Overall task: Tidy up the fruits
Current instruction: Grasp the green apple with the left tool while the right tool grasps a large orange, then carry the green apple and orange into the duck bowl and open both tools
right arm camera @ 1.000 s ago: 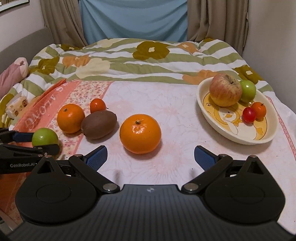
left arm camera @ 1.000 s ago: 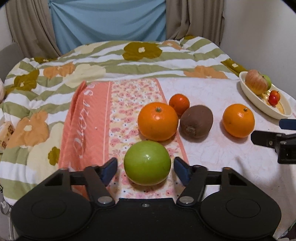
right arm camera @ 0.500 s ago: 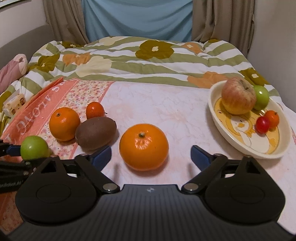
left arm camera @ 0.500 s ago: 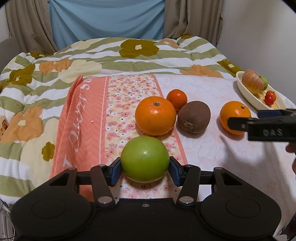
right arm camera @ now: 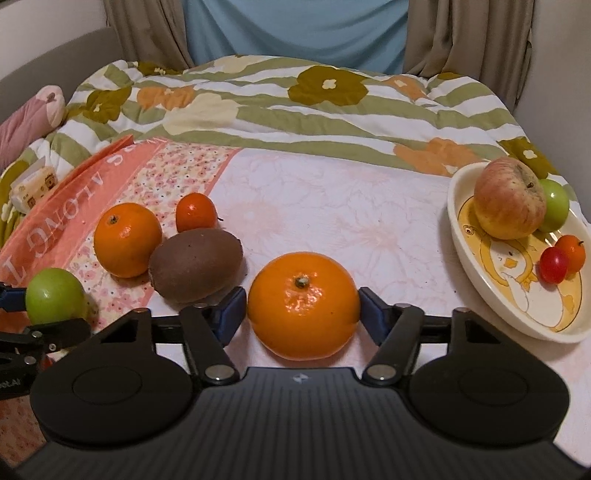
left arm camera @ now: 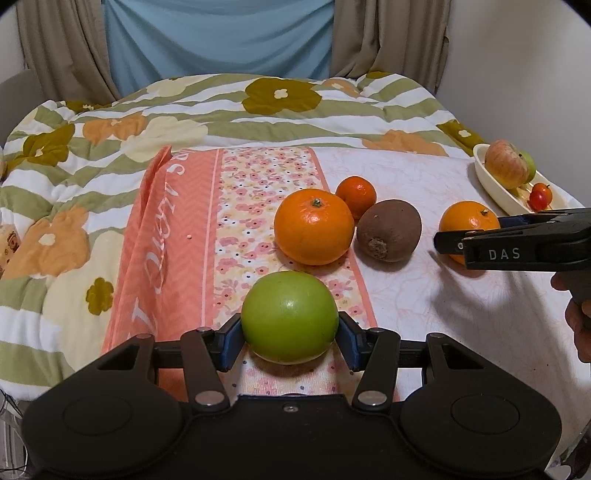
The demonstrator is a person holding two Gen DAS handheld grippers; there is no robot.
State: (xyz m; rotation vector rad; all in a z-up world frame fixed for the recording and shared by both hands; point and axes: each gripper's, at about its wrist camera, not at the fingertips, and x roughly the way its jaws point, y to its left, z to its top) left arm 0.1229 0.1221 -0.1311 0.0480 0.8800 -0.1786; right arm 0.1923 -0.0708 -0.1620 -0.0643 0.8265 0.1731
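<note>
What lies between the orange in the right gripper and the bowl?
Nothing: in the right wrist view, only bare pink cloth separates the orange from the bowl.

A flowered quilt (left arm camera: 221,110) is lying across the bed ahead of me, with a blue curtain (right arm camera: 295,33) hanging behind it.

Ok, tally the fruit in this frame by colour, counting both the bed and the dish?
Orange: 4, two oranges, a small one on the bed, a tiny one in the dish
Green: 2, apples
Brown: 1, kiwi
Red-yellow: 1, apple
Red: 1, tiny fruit
Total: 9
</note>
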